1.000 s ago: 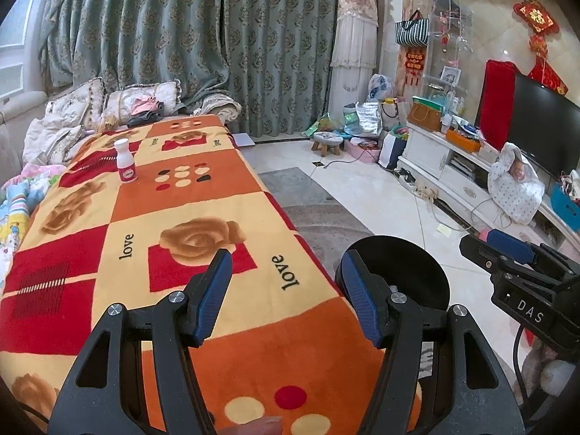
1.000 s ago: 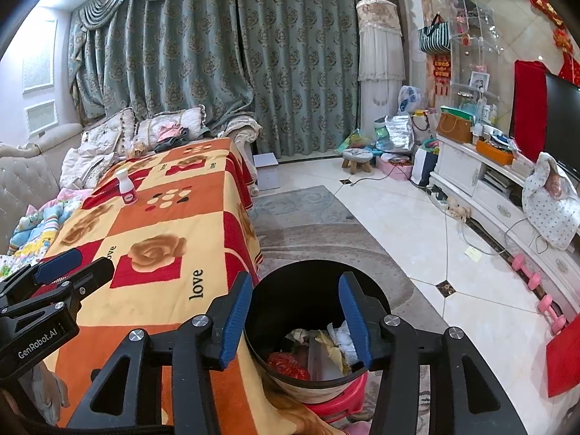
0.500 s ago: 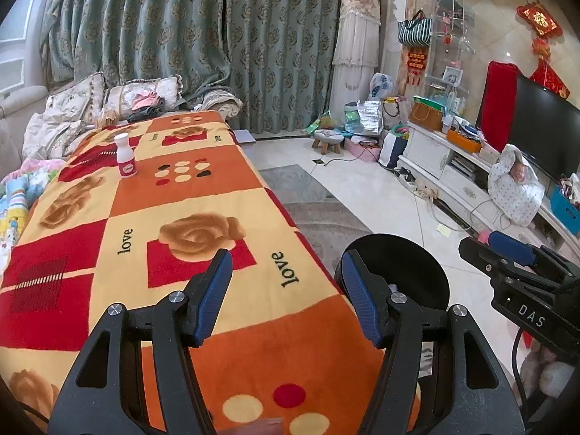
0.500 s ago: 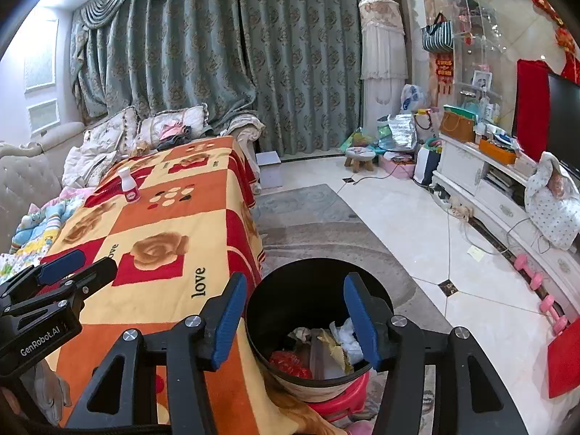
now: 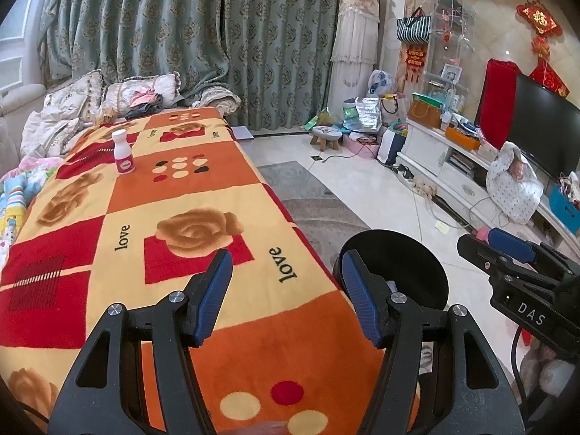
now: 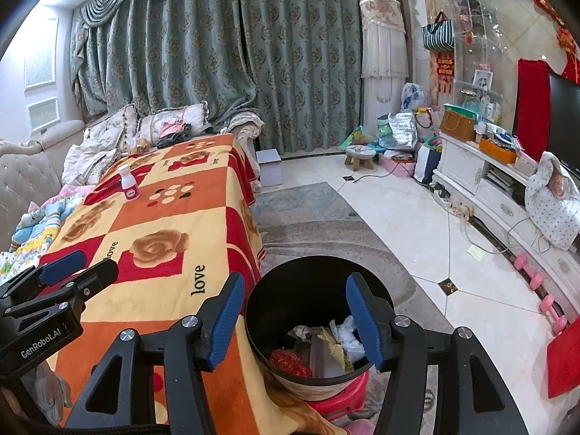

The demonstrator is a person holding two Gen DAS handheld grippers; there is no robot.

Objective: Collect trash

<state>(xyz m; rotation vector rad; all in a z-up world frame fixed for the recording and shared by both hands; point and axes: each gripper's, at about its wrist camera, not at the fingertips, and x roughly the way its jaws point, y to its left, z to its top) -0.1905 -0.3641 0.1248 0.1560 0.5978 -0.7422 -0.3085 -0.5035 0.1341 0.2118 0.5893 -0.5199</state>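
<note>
A small white bottle with a pink label (image 5: 122, 152) stands upright far back on the orange, red and yellow blanket (image 5: 152, 199); it also shows in the right wrist view (image 6: 128, 183). A black trash bin (image 6: 308, 290) beside the blanket's near right edge holds crumpled paper and red wrappers (image 6: 319, 344); its rim shows in the left wrist view (image 5: 395, 250). My left gripper (image 5: 286, 290) is open and empty over the blanket's near end. My right gripper (image 6: 295, 320) is open and empty above the bin.
Cushions and clothes (image 5: 141, 94) lie at the blanket's far end. A grey rug (image 6: 319, 224) and tiled floor lie to the right. A white TV cabinet (image 6: 489, 181), a small stool (image 6: 359, 156) and pink dumbbells (image 6: 540, 290) stand along the right side.
Both grippers have drifted slightly; the right one rose and pulled back a little over the bin. Both stay open and empty. The bottle has not moved.
</note>
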